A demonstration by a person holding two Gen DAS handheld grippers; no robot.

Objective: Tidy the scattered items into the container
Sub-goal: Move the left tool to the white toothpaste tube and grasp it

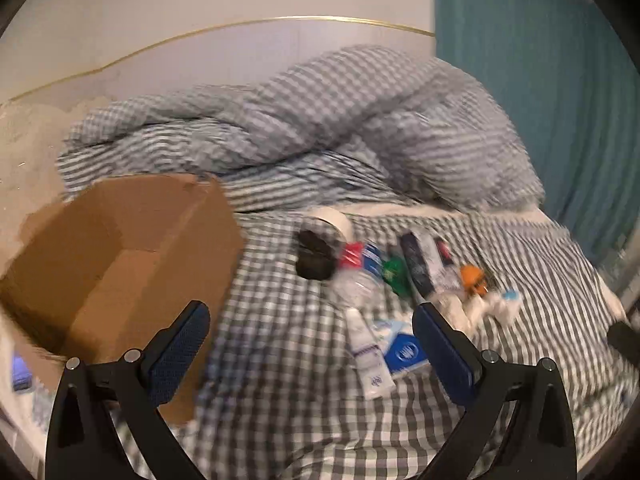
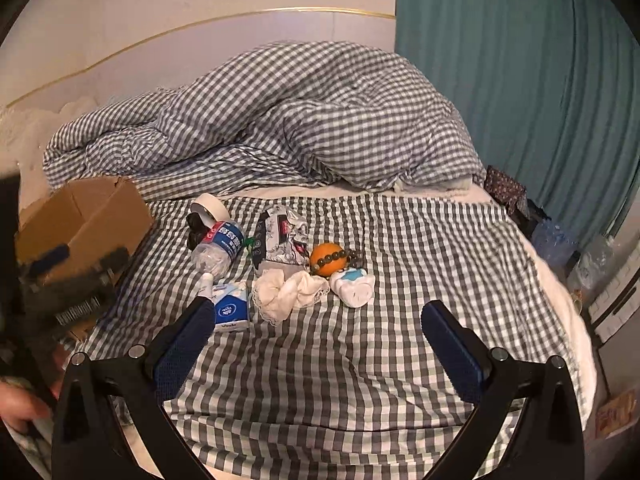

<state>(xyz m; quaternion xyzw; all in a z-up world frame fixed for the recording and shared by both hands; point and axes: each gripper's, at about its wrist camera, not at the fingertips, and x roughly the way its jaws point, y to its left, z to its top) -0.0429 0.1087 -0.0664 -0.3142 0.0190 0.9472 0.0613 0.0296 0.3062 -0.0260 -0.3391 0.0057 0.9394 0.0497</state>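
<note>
An open cardboard box stands on the checked bed at the left; it also shows in the right wrist view. Scattered items lie mid-bed: a tape roll, a plastic bottle, a foil snack bag, an orange with a bead string, white cloth, a white and blue sock, a tissue pack and a white tube. My left gripper is open and empty, between the box and the items. My right gripper is open and empty, short of the items.
A bunched checked duvet fills the back of the bed. A teal curtain hangs at the right. Bottles and clutter sit off the bed's right edge. The left wrist view is blurred.
</note>
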